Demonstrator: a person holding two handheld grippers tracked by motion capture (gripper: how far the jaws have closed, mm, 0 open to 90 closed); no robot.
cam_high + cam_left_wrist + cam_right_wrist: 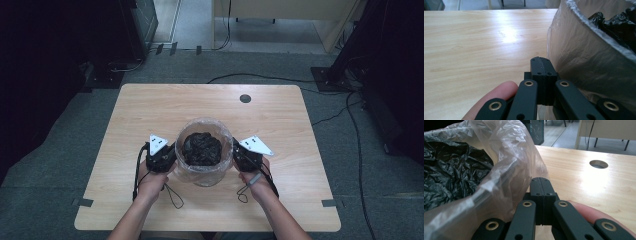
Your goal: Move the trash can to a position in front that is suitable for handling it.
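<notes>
Two tools flank a round bin (204, 172) lined with a clear plastic liner (506, 165) and stuffed with a crumpled black bag (201, 148); the bin stands on the wooden table (150, 105), toward the person's edge of it. The left tool (169, 155) sits just beside the bin's left wall, the right tool (240, 156) just beside its right wall. In each gripper view the two black jaws are pressed flat together with no gap, and nothing shows between them; the liner bulges right against them, but I cannot tell whether any film is pinched.

The step looks like taking hold of the liner's rim on both sides. To do it well, I would judge each tool should spread its jaws, slide over the folded rim of the bin, and close on the film alone, level on both sides, so the thin plastic neither tears nor tips the bin.
</notes>
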